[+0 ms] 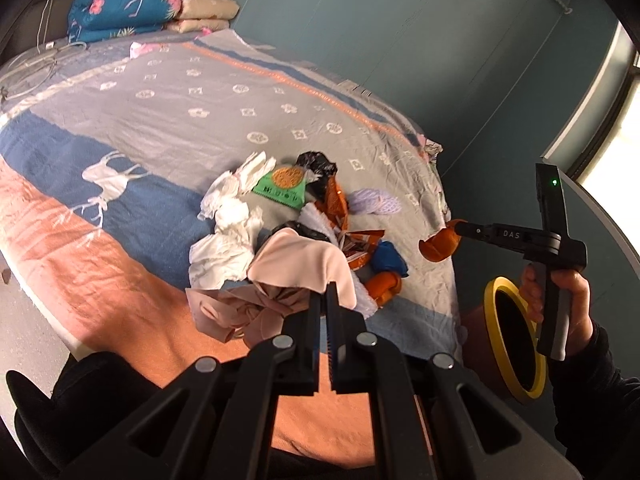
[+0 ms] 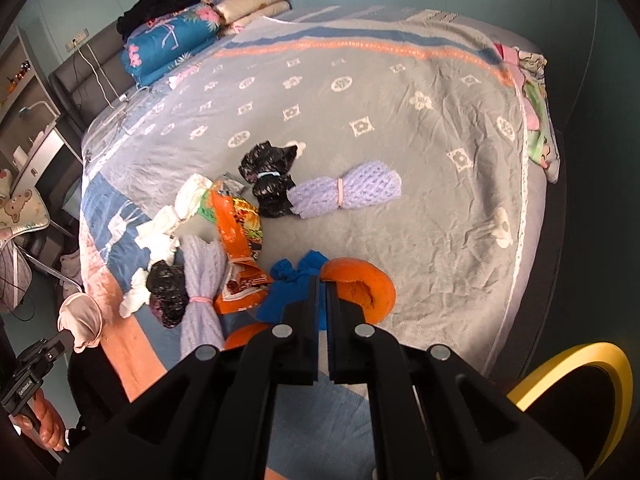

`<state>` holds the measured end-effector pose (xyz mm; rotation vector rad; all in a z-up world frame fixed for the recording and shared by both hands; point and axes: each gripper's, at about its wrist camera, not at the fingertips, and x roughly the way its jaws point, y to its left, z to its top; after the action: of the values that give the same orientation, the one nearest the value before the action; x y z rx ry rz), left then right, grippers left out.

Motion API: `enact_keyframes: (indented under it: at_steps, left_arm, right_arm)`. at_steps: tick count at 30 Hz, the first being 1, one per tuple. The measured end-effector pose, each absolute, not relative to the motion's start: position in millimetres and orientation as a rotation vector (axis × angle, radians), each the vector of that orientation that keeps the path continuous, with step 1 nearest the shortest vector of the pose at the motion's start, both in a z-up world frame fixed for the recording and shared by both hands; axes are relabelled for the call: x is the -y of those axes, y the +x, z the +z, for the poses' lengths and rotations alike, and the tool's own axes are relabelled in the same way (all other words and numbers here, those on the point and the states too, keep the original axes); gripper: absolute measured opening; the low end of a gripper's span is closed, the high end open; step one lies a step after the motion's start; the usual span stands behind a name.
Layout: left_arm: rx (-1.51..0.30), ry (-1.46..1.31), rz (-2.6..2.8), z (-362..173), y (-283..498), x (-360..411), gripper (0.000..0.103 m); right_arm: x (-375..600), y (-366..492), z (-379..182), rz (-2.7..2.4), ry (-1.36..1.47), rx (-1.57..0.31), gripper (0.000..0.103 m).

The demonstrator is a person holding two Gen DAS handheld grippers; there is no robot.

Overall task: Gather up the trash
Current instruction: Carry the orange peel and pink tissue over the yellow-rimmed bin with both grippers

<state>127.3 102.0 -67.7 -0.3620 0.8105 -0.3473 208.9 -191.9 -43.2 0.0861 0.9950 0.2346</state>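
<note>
Trash point(image 2: 224, 240) pile partly hidden by left hand-held gripper point(image 1: 324, 292).

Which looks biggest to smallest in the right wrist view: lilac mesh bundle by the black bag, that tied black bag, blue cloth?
Largest to smallest, as they look:
1. lilac mesh bundle
2. tied black bag
3. blue cloth, unsure: the right gripper hides part of it, and it lies nearer the camera.

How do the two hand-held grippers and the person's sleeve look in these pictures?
Both are matte black. The left hand-held gripper has two flat, narrow fingers on angular linkage arms with round silver pivot pins; the right hand-held gripper is built the same. Seen from the side, the right one has a T-shaped body with white lettering, a small green light and a grey grip. The sleeve is dark.
</note>
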Motion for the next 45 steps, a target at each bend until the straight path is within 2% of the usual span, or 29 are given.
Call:
enact_keyframes:
  at_steps: [20, 34, 45]
  left_arm:
    - [-0.726, -0.251, -0.496, -16.3, 103.5, -58.2, 0.002]
    - [-0.757, -0.05, -0.806, 1.8, 111.0, 65.9, 0.002]
    - [-0.766, -0.033, -0.991, 6.6, 111.1, 167.6, 0.002]
  right_arm:
    - [219.9, 126.7, 16.8, 0.189, 0.157, -0.861, 0.003]
    - [301.1, 65.2, 42.6, -0.02, 0.318, -0.795, 0.003]
    - [382.7, 36.6, 45.1, -0.131, 0.467, -0.724, 0.003]
